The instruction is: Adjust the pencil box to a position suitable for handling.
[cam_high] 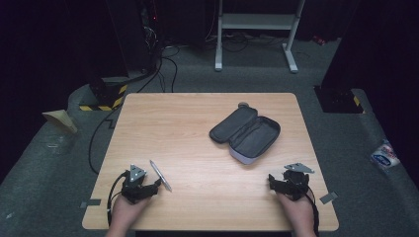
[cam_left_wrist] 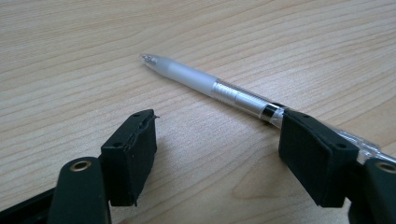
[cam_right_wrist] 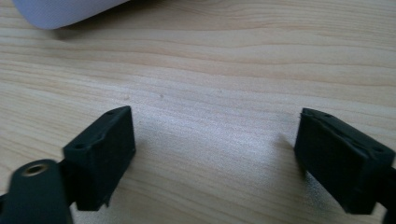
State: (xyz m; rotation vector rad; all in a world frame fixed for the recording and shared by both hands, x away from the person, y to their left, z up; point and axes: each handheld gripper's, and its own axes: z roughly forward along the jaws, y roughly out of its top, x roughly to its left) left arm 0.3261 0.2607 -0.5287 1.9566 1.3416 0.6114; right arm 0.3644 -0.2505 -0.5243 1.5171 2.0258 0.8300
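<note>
One pen (cam_left_wrist: 219,88), one open pencil case (cam_high: 245,132), two tools.

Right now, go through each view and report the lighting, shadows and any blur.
High view: table evenly lit, room beyond it nearly black, open pencil case sharp. Left gripper view: pen crisp with a soft glint on its metal band; left gripper casts a faint shadow. Right gripper view: right gripper slightly soft, and the pale case corner at the top is blurred.
</note>
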